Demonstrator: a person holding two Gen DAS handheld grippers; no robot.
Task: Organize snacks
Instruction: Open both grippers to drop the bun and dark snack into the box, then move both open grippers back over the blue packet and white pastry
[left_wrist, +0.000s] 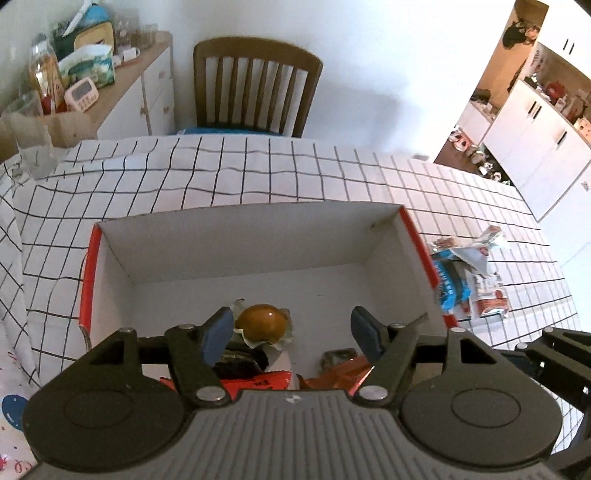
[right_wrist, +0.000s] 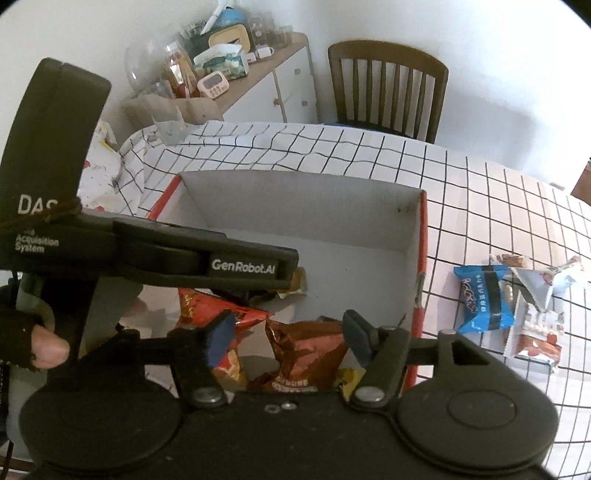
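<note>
Snacks (right_wrist: 306, 350) in box (right_wrist: 295, 206) — grippers empty

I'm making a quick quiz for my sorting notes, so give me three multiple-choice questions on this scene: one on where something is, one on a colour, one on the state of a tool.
1. Where do the packets still outside the box lie?
A. On the chair
B. On the tablecloth, to the box's right
C. On the sideboard

2. What colour is the box's outer wall?
A. Red
B. Green
C. Yellow

3. How is the left tool?
A. Shut on a blue packet
B. Shut on the box rim
C. Open, holding nothing

Answers: 1 B, the blue packet and its neighbours rest on the gridded tablecloth. 2 A, red shows along the side edges. 3 C, its pads stand apart above the wrapped round snack.
</note>
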